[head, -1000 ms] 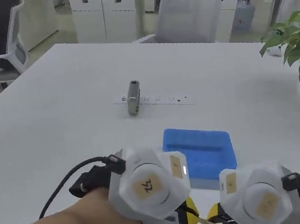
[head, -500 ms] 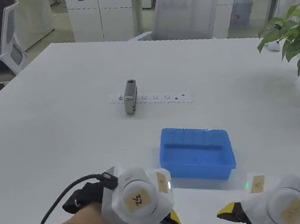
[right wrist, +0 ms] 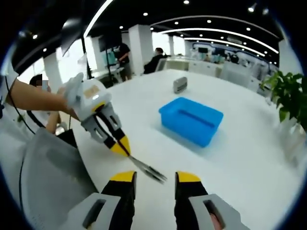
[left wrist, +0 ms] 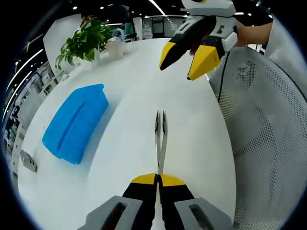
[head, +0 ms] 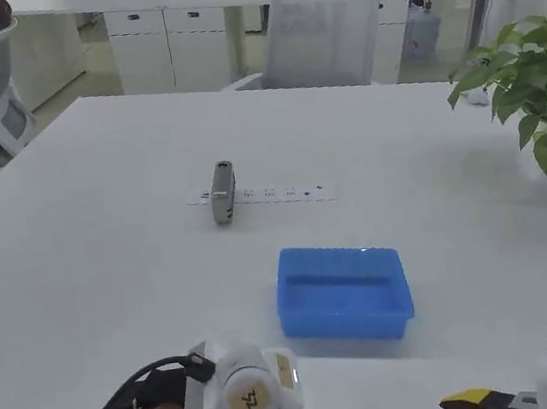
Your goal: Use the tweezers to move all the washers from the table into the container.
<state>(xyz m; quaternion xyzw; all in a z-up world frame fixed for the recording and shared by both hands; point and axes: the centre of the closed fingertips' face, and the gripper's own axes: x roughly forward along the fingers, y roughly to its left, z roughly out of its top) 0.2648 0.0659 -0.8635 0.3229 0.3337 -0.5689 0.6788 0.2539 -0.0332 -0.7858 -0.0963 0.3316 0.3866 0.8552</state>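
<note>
Tweezers [left wrist: 160, 136], slim grey metal, sit clamped in your left gripper [left wrist: 157, 178], pointing out over the white table [head: 106, 237]. Your right gripper [right wrist: 155, 176] holds its jaws apart, nothing between. The blue rectangular plastic container [head: 343, 291] rests on the table ahead of both.

tweezers [left wrist: 160, 139]: rear end hidden between the pressed-together jaws of the left tool [left wrist: 157, 179]
left tool, head view: jaws cut off by bottom edge
right tool [right wrist: 152, 178], head view: mostly cut off at bottom-right corner
container [head: 343, 292]: contents too small to tell
grey object [head: 222, 192] on desk [head: 106, 237]: blurred, kind unclear
plant [head: 530, 80]: cut by right edge
</note>
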